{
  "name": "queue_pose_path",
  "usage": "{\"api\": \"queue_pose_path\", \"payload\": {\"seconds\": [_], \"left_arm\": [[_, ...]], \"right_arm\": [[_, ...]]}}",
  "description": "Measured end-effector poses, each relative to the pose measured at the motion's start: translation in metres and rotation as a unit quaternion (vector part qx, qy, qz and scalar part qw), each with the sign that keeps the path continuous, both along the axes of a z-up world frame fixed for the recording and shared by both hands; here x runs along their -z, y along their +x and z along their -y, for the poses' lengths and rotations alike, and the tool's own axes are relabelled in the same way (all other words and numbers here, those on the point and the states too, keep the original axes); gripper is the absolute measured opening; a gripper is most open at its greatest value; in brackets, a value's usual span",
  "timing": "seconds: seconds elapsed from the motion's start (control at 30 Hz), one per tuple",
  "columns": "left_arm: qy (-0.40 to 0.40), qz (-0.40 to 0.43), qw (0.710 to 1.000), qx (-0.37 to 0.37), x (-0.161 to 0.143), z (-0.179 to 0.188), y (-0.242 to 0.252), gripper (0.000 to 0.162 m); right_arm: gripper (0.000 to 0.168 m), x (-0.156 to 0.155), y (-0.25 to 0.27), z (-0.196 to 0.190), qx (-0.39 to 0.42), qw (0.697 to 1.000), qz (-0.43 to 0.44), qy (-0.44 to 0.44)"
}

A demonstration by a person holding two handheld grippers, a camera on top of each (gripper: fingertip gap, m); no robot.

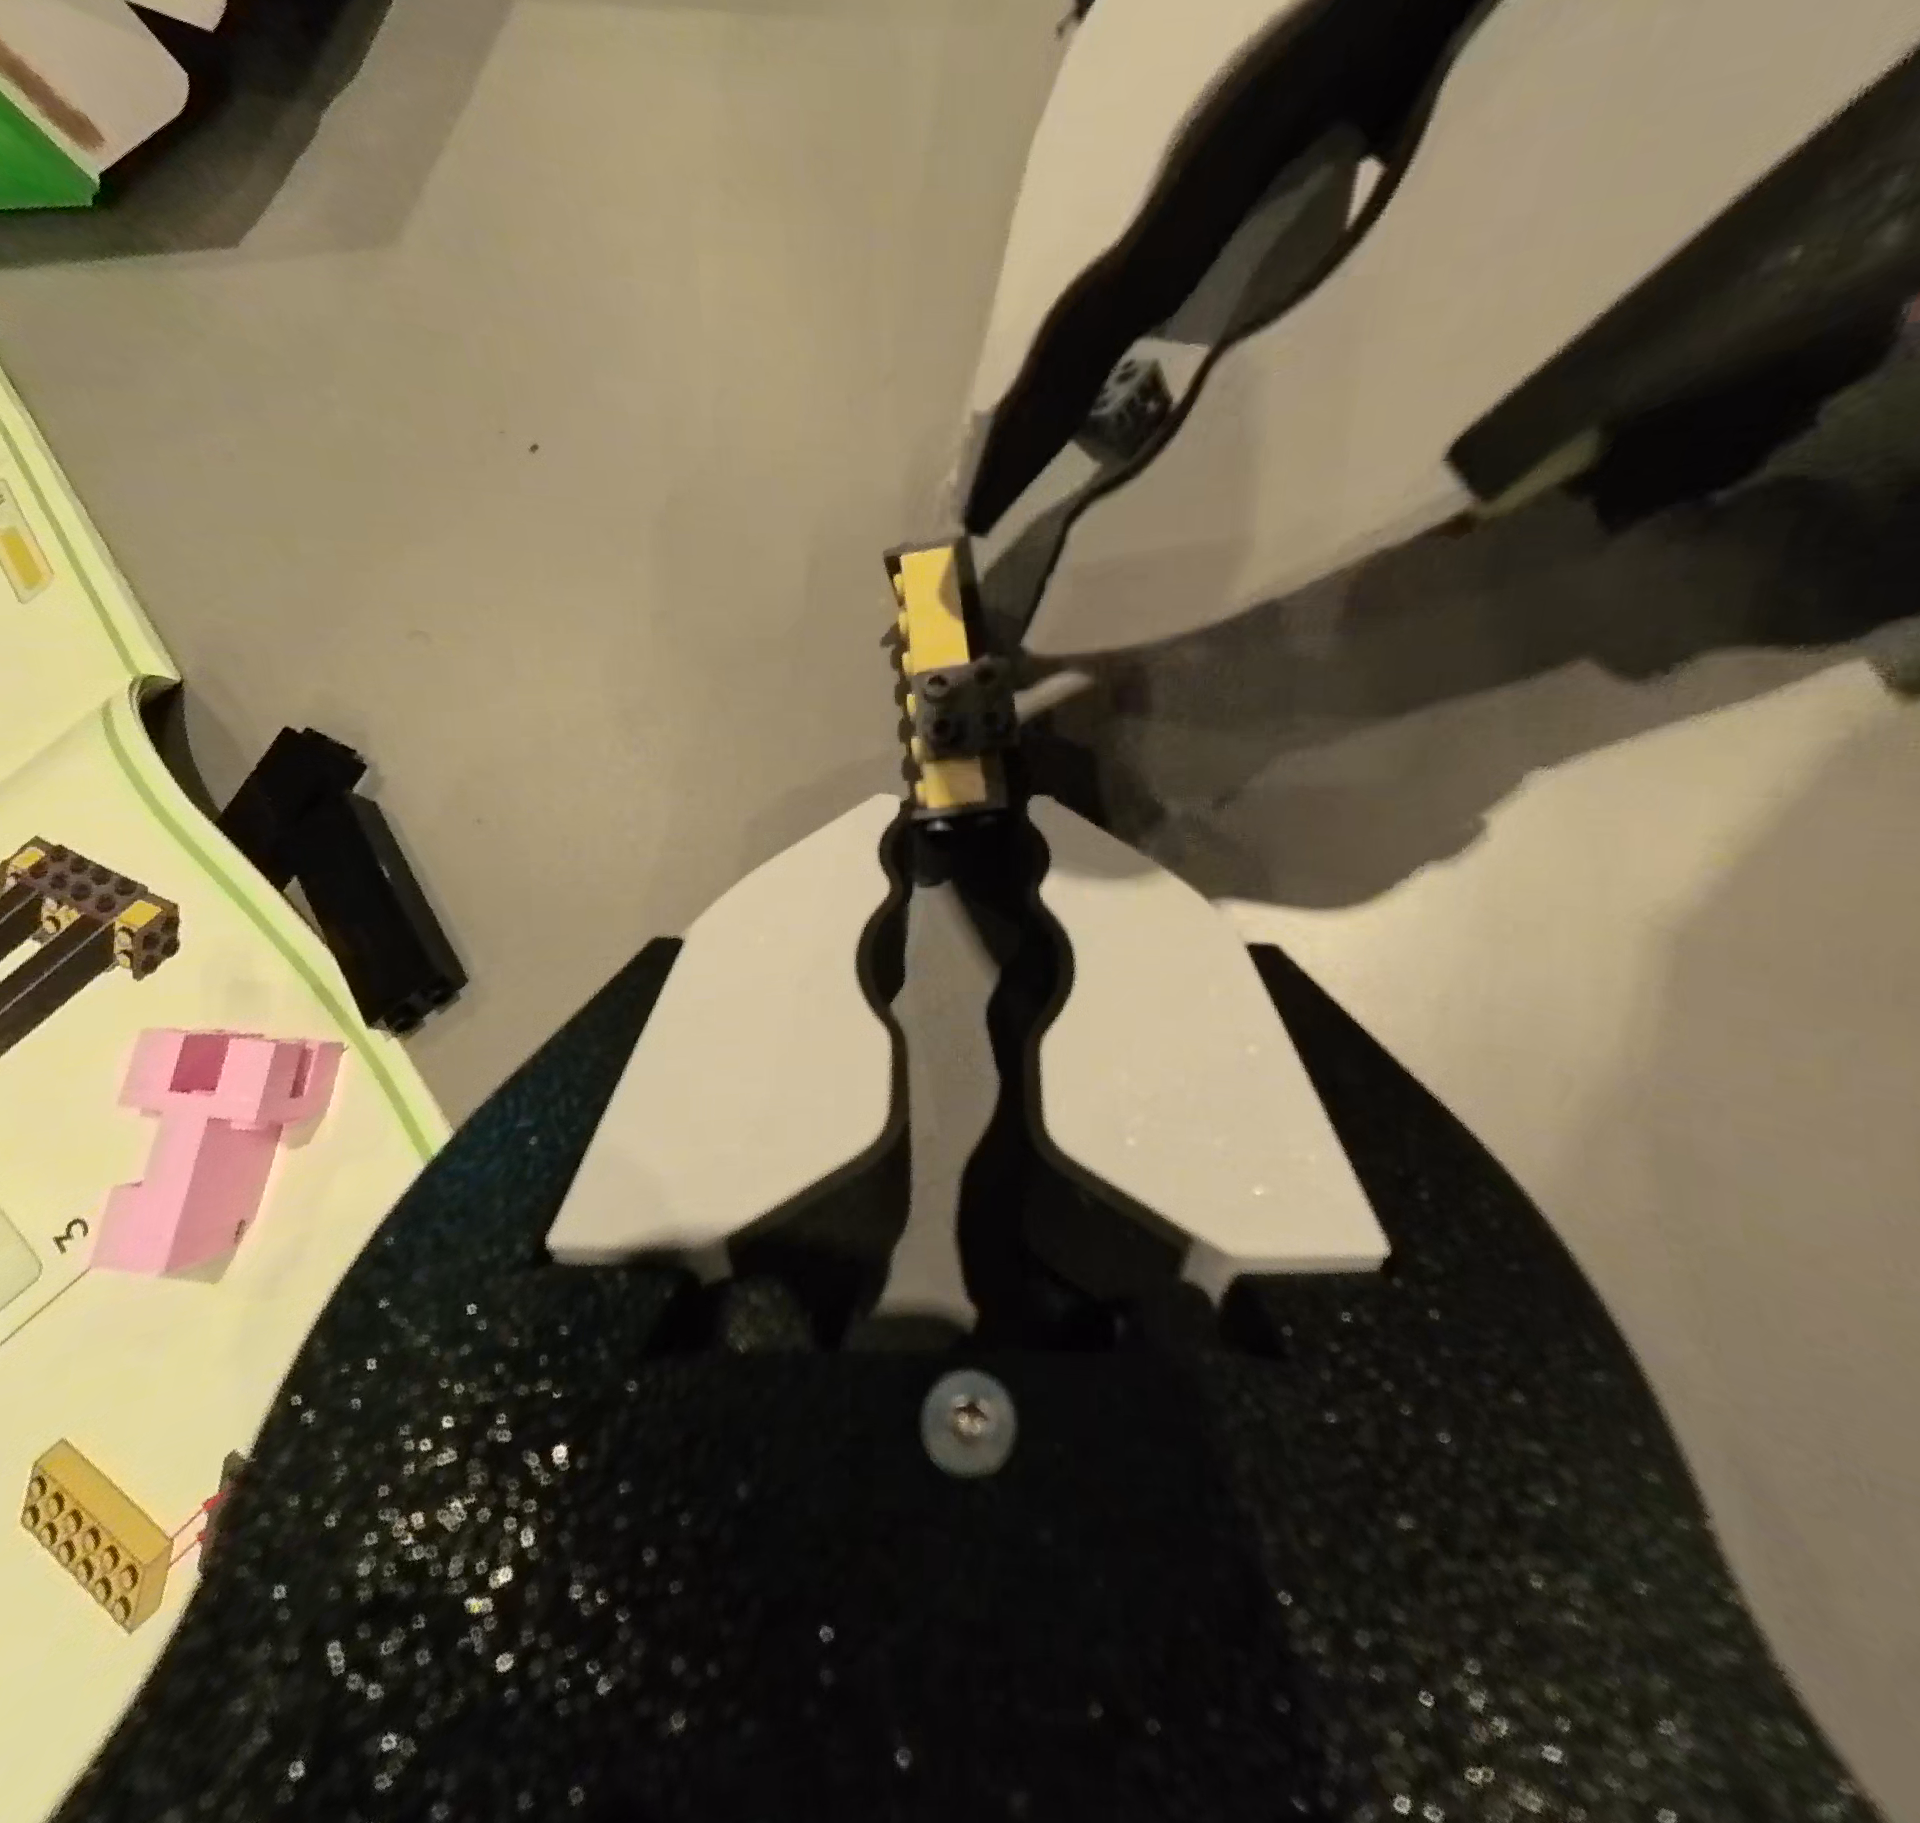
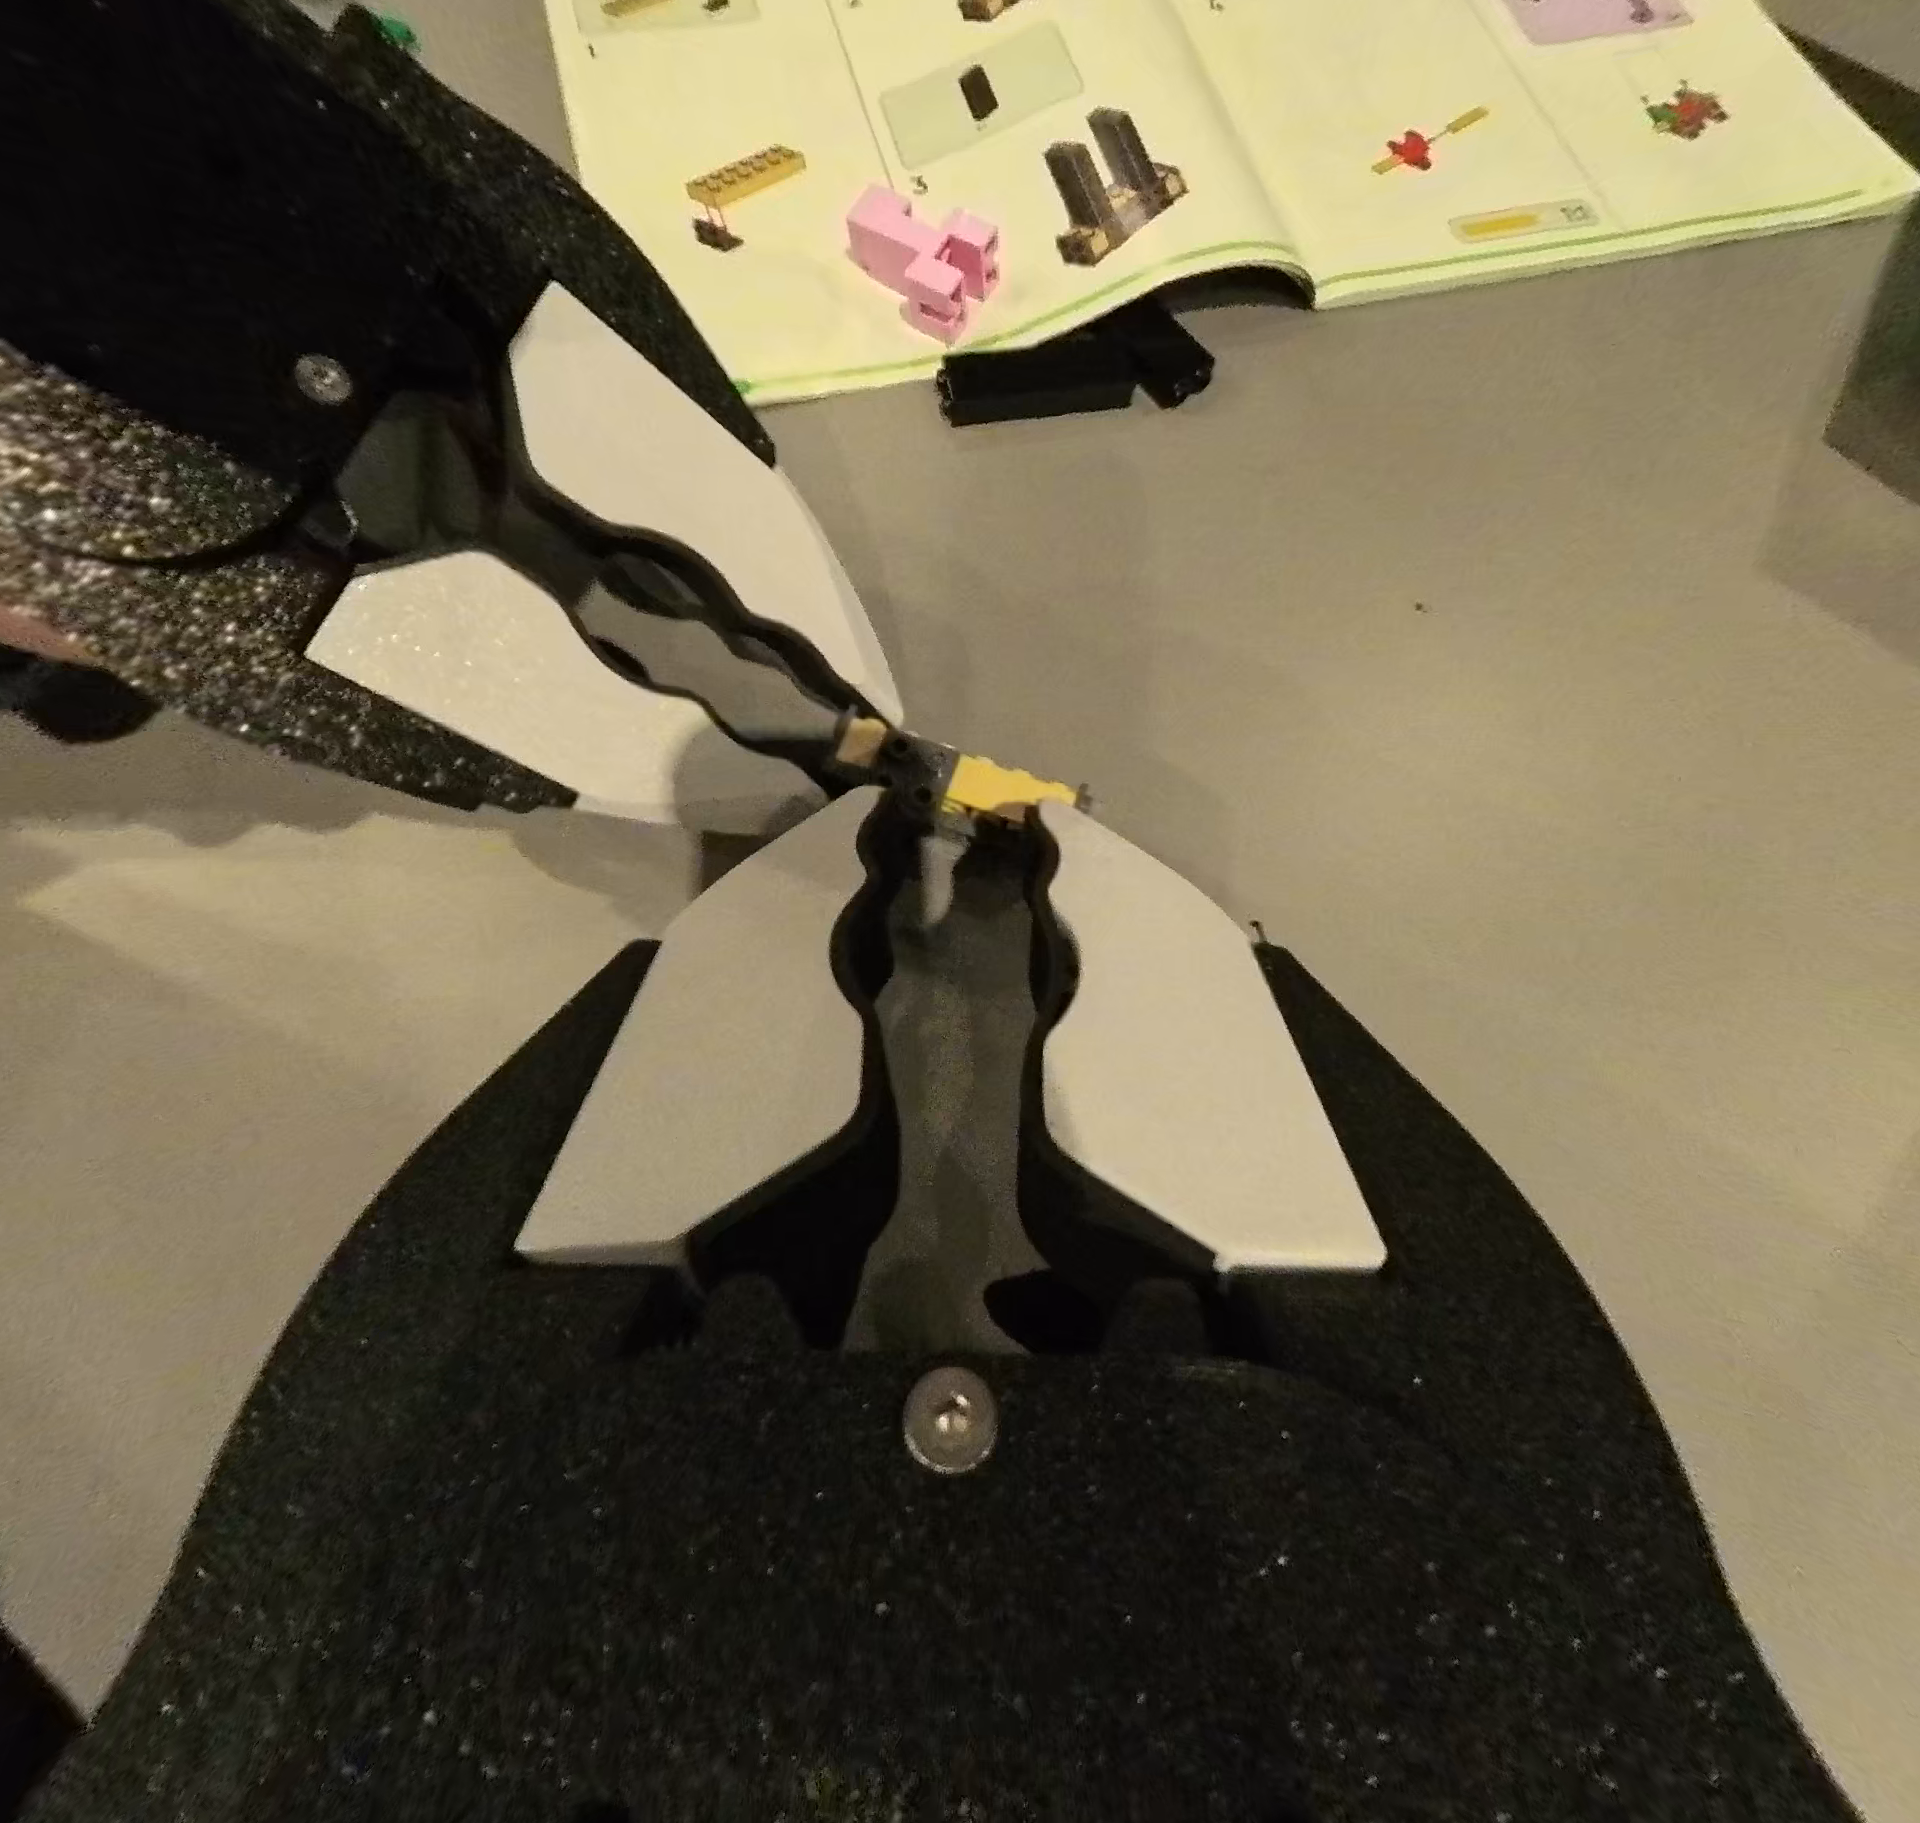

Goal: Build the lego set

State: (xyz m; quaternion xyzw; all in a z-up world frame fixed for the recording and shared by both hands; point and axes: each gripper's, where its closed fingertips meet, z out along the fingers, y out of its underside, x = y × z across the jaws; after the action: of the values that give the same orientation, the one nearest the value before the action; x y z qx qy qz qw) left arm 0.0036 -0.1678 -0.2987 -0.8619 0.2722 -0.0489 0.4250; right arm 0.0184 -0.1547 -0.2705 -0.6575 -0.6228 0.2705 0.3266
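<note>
Lego sub-assembly (image 1: 940,684) sits between my two grippers, off the grey table (image 1: 623,485): a long tan studded plate with a small dark grey studded block clipped on near its middle and dark pieces at the ends. My left gripper (image 1: 961,823) has its jaws pressed in on the near end of that piece, wavy black pad edges almost meeting, grey fingers (image 1: 748,1067) matte and faceted. My right gripper (image 2: 951,817) meets it from the other side; jaws narrowed around the assembly's side, but the blur at the tips means I cannot tell if it is truly pinching or just touching. In the right wrist view the same piece (image 2: 971,781) reads as a yellow-tan bar with the dark block on top, the left gripper (image 2: 842,734) clamped on its far end. Both gripper bodies are rough black speckled plastic with a round screw head centred. Two long black square bricks (image 2: 1070,376) lie flat on the table, one touching the edge of the open instruction booklet (image 2: 1195,111), glossy pale green pages slightly curled at the spine. A pink blocky pig figure (image 2: 925,256) rests on the booklet's left page. Green box (image 1: 42,163) and a white rounded object at far left, well apart from the work, both soft with blur
</note>
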Motion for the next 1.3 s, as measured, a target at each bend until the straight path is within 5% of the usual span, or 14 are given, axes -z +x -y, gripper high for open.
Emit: {"api": "queue_pose_path", "payload": {"seconds": [0.13, 0.87, 1.0, 1.3], "left_arm": [[0.000, 0.000, 1.000, 0.000, 0.000, 0.000, 0.000, 0.018], [-0.001, 0.001, 1.000, 0.001, 0.000, 0.000, 0.000, 0.018], [-0.002, 0.003, 1.000, 0.002, 0.000, 0.000, 0.000, 0.017], [-0.010, 0.013, 1.000, 0.005, 0.000, 0.000, 0.001, 0.017]], "right_arm": [[0.000, 0.005, 0.006, 0.007, -0.040, 0.999, 0.014, -0.025], [0.002, 0.009, 0.000, 0.011, -0.064, 0.998, 0.005, -0.006], [0.022, -0.003, 0.005, 0.017, -0.166, 0.986, -0.022, 0.025], [0.038, -0.005, 0.000, 0.017, -0.418, 0.905, 0.015, 0.077]]}}
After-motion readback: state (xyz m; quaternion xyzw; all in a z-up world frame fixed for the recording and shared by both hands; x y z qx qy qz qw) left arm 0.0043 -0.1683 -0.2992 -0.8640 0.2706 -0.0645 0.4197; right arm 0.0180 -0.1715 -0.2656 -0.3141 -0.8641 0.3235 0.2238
